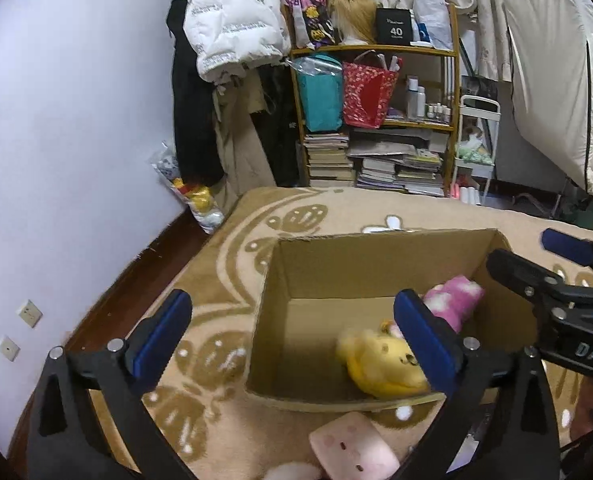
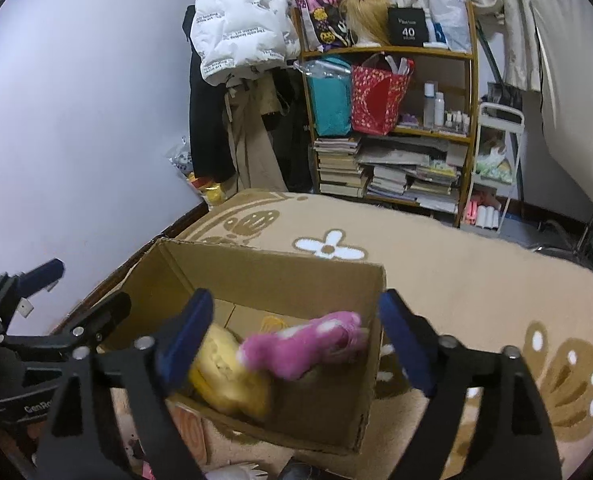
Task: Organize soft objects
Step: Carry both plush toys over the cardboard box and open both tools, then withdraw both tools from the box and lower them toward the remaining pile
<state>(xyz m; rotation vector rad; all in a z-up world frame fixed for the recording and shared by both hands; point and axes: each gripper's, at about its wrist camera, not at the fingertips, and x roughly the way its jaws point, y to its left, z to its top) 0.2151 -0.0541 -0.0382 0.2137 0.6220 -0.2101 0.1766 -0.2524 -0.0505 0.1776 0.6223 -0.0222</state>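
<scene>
Right gripper [image 2: 292,344] spread wide above the cardboard box [image 2: 256,276], nothing between its pads — pink plush [image 2: 308,344] blurred just below, apparently dropping in beside the yellow plush [image 1: 380,364]. Left gripper [image 1: 292,336] wide too, empty. Release step, by the look of it. Next: down to the pale pink plush [image 1: 352,448] on the rug [image 2: 456,264], just outside the near wall — closing softly on it.

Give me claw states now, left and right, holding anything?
Left claw: open, holding nothing, hovering near the cardboard box.
Right claw: open, holding nothing; the pink plush sits blurred in the box beyond it.
</scene>
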